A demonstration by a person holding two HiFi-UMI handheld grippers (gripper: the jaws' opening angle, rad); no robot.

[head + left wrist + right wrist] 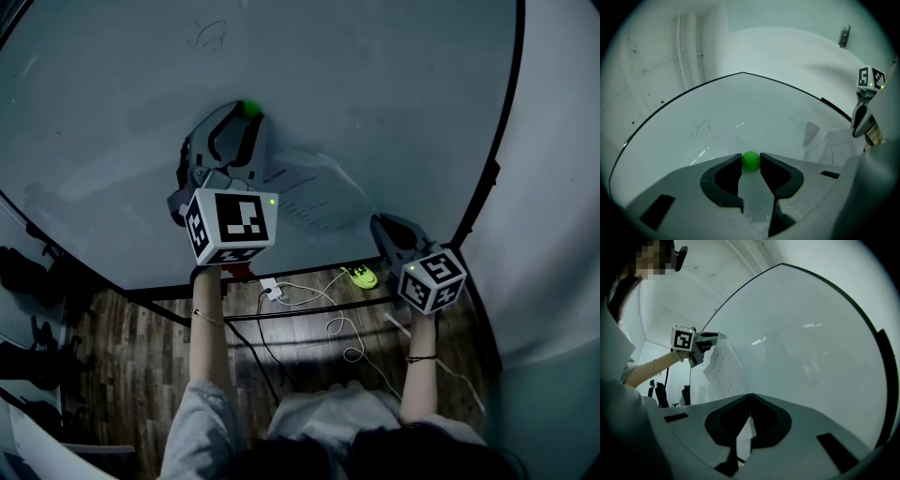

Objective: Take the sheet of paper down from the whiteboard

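The sheet of paper [314, 197] lies on the whiteboard [394, 75] just right of the left gripper [248, 111], below its tips. That gripper is clamped on a small green ball [750, 161] at the board. The right gripper [380, 225] has its jaws together and holds nothing. It is near the sheet's lower right edge. The sheet's upper left corner is hidden behind the left gripper, and its print is too faint to read. Past the board's lower edge lie white cables [319, 300] on the floor.
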